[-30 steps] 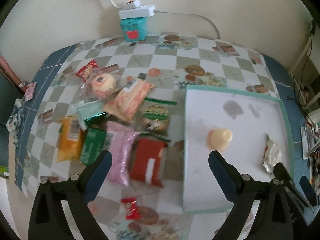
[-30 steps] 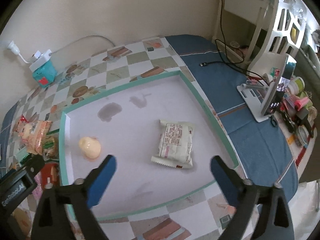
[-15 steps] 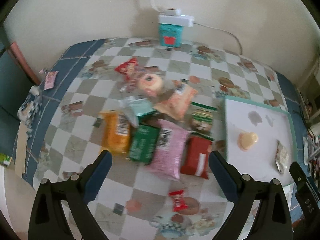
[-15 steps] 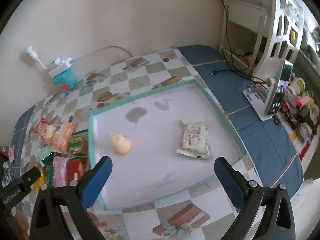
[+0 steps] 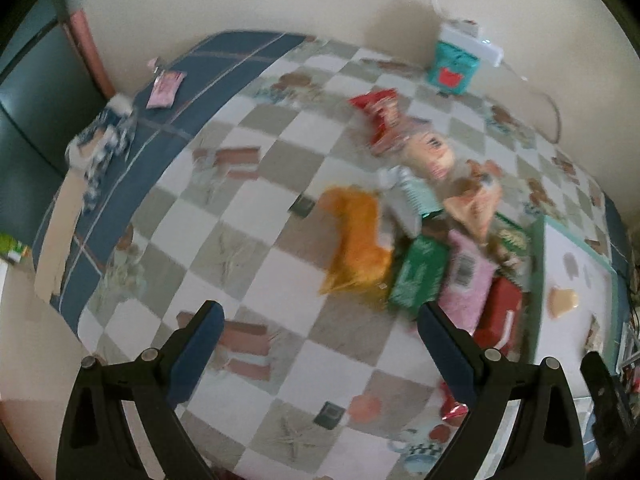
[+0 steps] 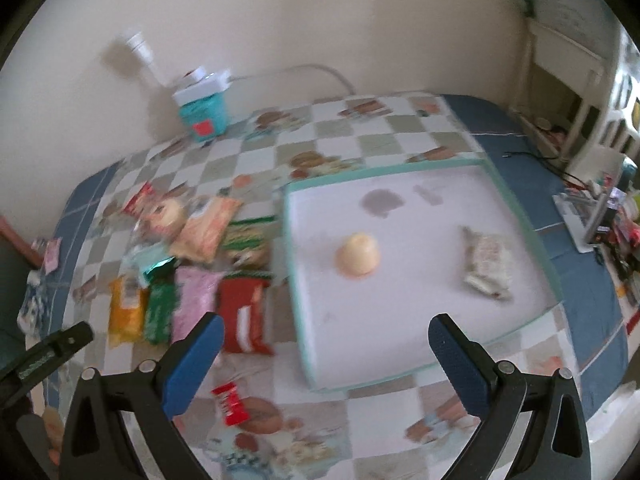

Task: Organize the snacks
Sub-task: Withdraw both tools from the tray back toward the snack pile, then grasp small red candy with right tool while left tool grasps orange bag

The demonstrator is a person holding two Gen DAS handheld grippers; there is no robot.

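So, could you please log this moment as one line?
left gripper open, empty | right gripper open, empty | tray: two snacks | pile beside tray

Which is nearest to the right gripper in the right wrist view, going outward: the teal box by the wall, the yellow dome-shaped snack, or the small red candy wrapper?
From the right gripper:
1. Small red candy wrapper, on the tablecloth just beside its left finger.
2. Yellow dome-shaped snack, farther ahead, inside the white tray.
3. Teal box, farthest, against the back wall on the left.

We see a home: a checkered tablecloth (image 6: pixel 360 148) on the table, a power strip (image 6: pixel 202 80) at its back edge, a white shelf (image 6: pixel 568 80) beside it.
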